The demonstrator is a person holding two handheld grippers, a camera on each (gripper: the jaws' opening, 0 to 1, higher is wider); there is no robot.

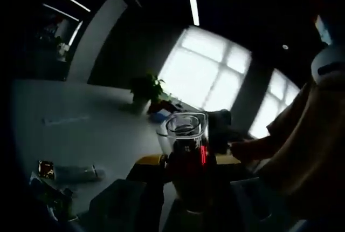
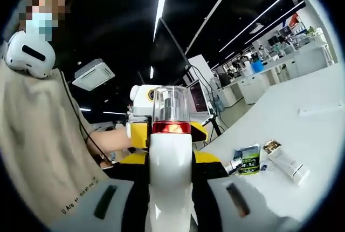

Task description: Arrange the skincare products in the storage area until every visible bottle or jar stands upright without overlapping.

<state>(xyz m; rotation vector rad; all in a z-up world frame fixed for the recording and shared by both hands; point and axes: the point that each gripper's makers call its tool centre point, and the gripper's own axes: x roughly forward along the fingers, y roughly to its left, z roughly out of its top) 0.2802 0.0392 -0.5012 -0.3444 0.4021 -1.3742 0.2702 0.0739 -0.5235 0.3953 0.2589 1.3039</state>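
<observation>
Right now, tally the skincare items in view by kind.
Pump bottle, white with a clear cap, up between the jaws: 1
Tube, lying flat on the table: 1
Sachets, as far as I can separate them, one dark green and one gold: 2
Total: 4

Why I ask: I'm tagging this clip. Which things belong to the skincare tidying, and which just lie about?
Job: clear-capped bottle, tube, sachets.
Lying about: potted plant, monitor.
</observation>
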